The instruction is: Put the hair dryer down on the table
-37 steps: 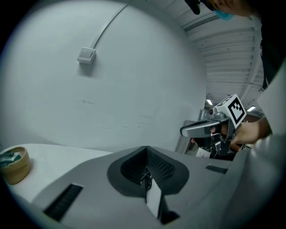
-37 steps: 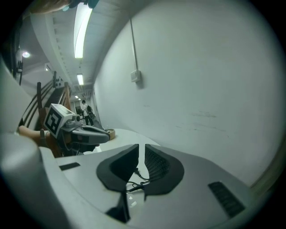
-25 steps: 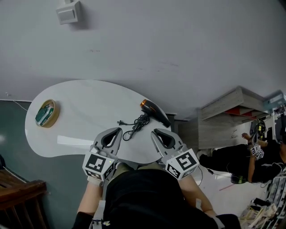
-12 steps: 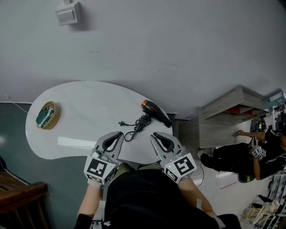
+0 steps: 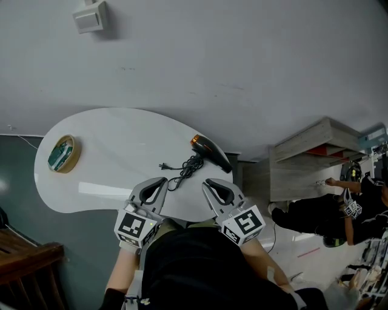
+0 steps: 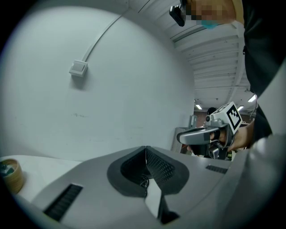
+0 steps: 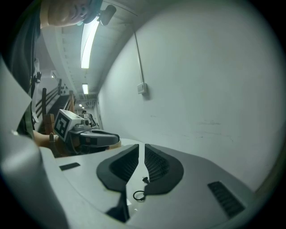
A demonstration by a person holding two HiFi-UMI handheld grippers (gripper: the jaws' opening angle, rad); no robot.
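Hair dryer lies on bench, right of centre in head view, near far edge; cord trails toward you. Your left claw and right claw both closed, empty, at near edge. Step looks done: hold claws clear of cord, avoid nudging hair dryer toward edge.

A tape roll lies flat; a white box is wall-mounted.
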